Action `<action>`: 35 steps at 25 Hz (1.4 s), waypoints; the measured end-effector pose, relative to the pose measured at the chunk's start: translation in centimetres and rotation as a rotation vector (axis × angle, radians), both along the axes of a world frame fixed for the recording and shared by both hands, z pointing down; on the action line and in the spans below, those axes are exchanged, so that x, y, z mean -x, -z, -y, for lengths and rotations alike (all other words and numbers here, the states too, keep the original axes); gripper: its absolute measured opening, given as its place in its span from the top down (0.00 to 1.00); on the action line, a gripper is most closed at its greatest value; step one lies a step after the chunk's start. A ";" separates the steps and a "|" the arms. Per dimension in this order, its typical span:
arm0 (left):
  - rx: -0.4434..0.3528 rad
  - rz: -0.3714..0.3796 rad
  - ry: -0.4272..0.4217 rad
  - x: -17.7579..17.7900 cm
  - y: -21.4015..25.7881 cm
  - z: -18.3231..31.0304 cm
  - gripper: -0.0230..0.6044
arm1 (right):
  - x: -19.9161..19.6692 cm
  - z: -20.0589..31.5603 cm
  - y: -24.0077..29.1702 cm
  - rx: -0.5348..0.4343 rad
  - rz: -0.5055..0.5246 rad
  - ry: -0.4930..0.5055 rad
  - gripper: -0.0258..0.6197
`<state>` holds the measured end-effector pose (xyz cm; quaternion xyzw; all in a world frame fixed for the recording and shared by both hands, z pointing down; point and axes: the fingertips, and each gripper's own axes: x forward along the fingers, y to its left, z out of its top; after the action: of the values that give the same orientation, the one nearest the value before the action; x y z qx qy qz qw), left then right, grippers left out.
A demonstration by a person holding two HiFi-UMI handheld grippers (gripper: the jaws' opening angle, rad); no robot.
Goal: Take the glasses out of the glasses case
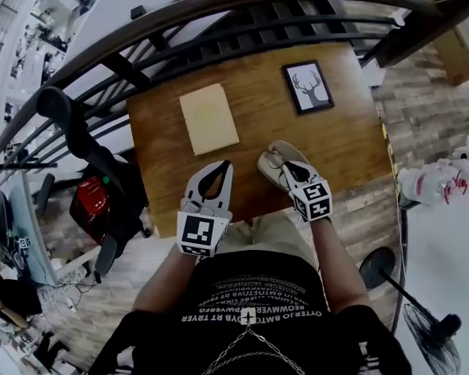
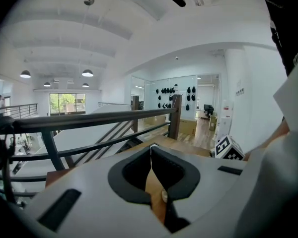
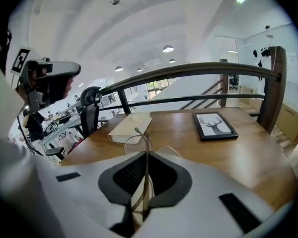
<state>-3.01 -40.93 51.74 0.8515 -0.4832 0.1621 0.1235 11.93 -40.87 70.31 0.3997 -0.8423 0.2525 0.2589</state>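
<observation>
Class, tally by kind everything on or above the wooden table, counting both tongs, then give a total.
Tongs: 2 (left tongs, right tongs)
Glasses: 1
Glasses case: 1
Beige book: 1
Framed deer picture: 1
Total: 6

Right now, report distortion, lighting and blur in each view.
Head view: fisheye bows the railing into an arc; table evenly lit, no glare. Left gripper view: black vignetted corners, bright white ceiling. Right gripper view: same vignette; glasses close to the lens look slightly soft.
</observation>
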 end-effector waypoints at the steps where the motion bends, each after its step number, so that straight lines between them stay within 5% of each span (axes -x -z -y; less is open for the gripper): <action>1: -0.008 0.000 -0.003 0.0 0.4 -0.2 0.92 | 0.0 -0.2 0.7 -0.010 0.008 -0.004 0.92; 35: -0.193 -0.073 -0.156 0.2 11.7 -6.4 0.92 | 0.6 -9.0 25.8 -0.502 0.053 -0.153 0.92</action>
<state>-3.25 -34.57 40.09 0.8998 -0.4238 0.0928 0.0458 11.37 -31.82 44.48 0.5073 -0.8523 0.0649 0.1096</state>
